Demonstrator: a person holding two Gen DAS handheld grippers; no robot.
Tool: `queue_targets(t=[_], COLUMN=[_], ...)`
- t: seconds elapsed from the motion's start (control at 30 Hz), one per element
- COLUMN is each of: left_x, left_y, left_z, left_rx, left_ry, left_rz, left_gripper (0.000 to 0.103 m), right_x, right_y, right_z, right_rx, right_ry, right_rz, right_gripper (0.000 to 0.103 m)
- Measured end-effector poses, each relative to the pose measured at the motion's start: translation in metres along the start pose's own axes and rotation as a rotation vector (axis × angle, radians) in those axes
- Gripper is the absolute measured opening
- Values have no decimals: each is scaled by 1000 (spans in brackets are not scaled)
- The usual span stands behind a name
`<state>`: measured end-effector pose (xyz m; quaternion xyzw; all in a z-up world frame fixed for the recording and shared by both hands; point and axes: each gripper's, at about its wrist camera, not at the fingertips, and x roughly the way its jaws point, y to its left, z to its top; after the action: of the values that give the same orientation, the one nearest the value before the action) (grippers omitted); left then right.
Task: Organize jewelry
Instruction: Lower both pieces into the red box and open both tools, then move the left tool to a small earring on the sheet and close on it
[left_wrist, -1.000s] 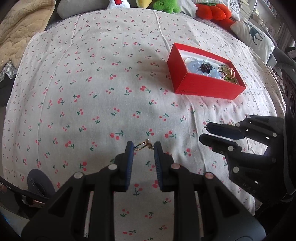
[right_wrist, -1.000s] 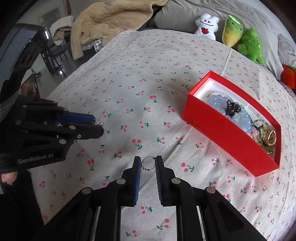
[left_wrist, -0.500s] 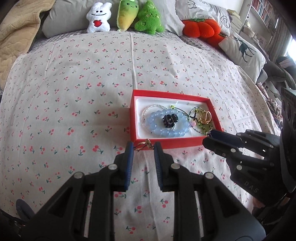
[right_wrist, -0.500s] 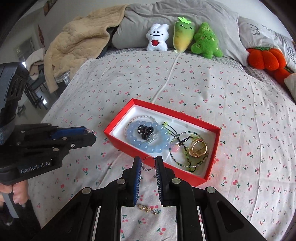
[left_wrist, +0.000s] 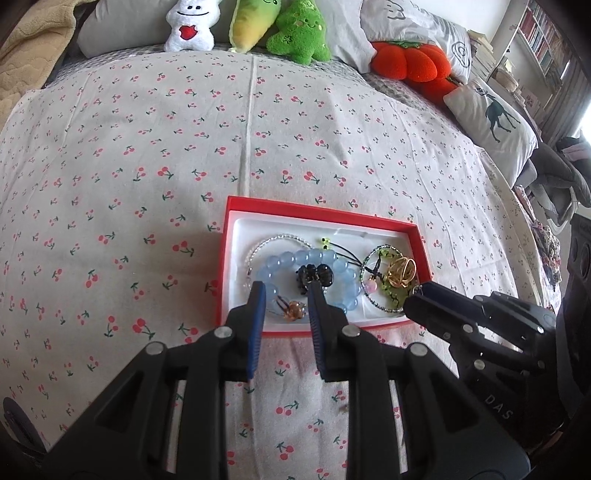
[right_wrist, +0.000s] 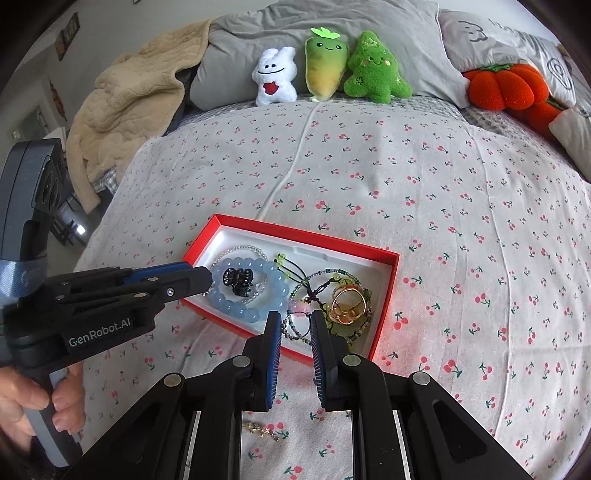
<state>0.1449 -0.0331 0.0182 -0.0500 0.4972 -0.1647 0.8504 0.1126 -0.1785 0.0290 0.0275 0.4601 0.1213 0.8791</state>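
Red cardboard forms the jewelry box (left_wrist: 325, 212), which sits on a bed (left_wrist: 147, 147) covered in a cherry-print sheet. Inside its white lining lie a blue bead bracelet (left_wrist: 314, 258) with a black hair claw (left_wrist: 314, 275) in its ring, a thin clear-bead strand (left_wrist: 273, 242), a green beaded loop (left_wrist: 384, 280) and a cluster of gold rings (left_wrist: 400, 271). The left gripper (left_wrist: 286, 306) hovers over the near left corner of the box, its fingers narrow and pinching a small gold ring with an amber stone (left_wrist: 293, 309). The right gripper (right_wrist: 293, 325) hangs over the near wall of the box beside the gold rings, fingers narrow and gripping a thin hoop (right_wrist: 295, 321). A small gold piece (right_wrist: 264, 430) lies on the sheet under the right gripper, outside the box. A hand (right_wrist: 33, 402) grips the left gripper's handle. Along the pillows stand a white plush (right_wrist: 275, 77), a yellow-green plush (right_wrist: 325, 66), a green plush (right_wrist: 375, 70) and an orange pumpkin plush (right_wrist: 506, 86); a beige blanket (right_wrist: 129, 99) is heaped at the left.
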Motion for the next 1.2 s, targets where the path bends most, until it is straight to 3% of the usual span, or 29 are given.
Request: queue_targets(t=[0.47,0.67,0.73,0.8,0.83,1.2], left_x=[-22,-29,-31,-32,-33,-36], left_y=[11,17,18,18,18,11], left_z=[-14,-21,-23,-26,-29,-58], left_rx=[43,47,49,54,56,105], left_ry=[1,10,19,27,30,86], left_rz=[97,120,125,129,132,136], left_gripper=[45,65,69,72,74,86], right_x=[12,11,9,5,1,-25], right_y=[-2,1,2,2,2,6], right_z=[10,11,10,8,7,-22], right_rx=[36,36,30,25,23,-27], right_ry=[2,15,18,9,-1,15], right_rz=[8,15,10,4,4,-37], right_gripper=[18,21,27,43,57,70])
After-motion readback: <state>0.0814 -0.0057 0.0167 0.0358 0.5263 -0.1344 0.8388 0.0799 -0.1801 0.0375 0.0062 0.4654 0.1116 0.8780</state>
